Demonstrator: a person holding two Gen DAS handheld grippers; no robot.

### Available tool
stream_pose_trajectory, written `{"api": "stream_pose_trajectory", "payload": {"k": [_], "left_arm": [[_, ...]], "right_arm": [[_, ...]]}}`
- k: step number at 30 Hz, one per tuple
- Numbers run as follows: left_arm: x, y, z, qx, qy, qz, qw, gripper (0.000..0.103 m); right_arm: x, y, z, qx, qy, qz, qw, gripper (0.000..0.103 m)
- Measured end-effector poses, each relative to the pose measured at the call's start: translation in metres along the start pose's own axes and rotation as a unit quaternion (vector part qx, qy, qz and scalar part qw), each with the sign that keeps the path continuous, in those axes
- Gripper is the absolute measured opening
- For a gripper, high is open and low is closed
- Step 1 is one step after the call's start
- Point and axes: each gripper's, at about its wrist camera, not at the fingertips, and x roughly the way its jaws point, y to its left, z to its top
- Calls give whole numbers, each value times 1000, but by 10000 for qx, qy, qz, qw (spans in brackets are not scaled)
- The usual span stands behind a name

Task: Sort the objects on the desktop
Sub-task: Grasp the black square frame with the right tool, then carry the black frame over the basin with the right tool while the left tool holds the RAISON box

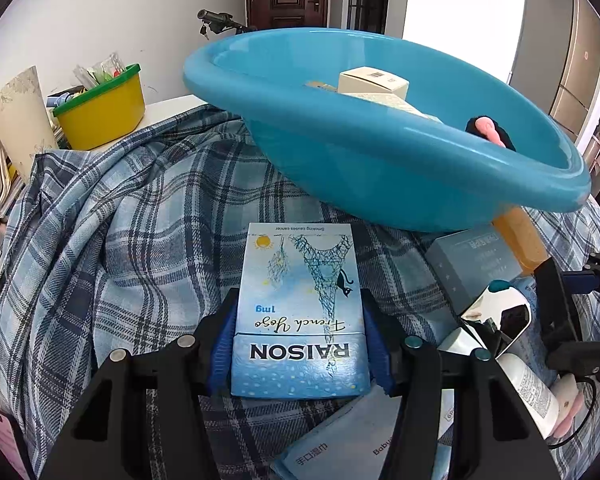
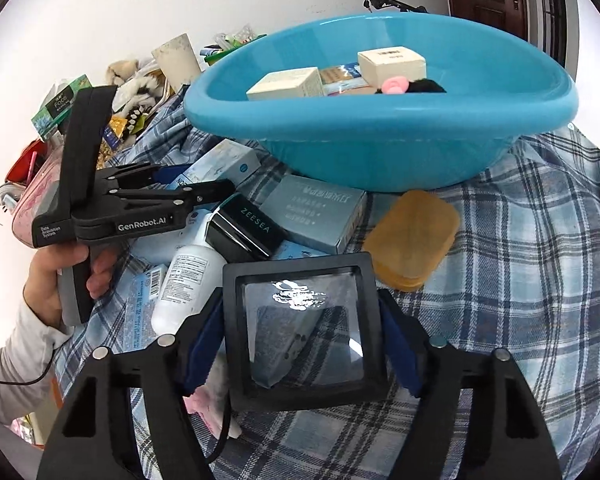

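We see the basin (image 2: 380, 136) toward the far edge of the cloth-covered desk (image 2: 540, 280), with several small boxes (image 2: 392, 65) in it. Before the basin lie a flat box (image 2: 316, 212), the soap-like bar (image 2: 412, 240) to its right and a dark case (image 2: 244, 232) to its left. A bottle (image 2: 184, 280) lies left of that case. Nearest us, the framed square case (image 2: 304, 332) sits between our right tool (image 2: 304, 360)'s fingers. In the left wrist view, the cigarette pack (image 1: 300, 312) sits between our left tool (image 1: 300, 356)'s fingers, before the basin.

Both wrist views look steeply down, close over the cluttered plaid cloth (image 1: 100, 216), sharing the blue basin (image 2: 380, 148).
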Motion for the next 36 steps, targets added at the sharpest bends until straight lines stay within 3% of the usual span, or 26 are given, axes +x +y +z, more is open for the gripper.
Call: {"api": "stream_pose_trajectory", "payload": {"k": [18, 27, 36], "left_arm": [[-2, 0, 0, 7, -19, 62, 10000, 58], [-4, -1, -1, 77, -57, 139, 9999, 58], [-4, -1, 0, 38, -49, 95, 9999, 58]], "right_arm": [[-30, -2, 3, 81, -495, -70, 9987, 70], [-67, 11, -9, 54, -651, -577, 9962, 70], [-101, 36, 8, -91, -1007, -1263, 9868, 70]]}}
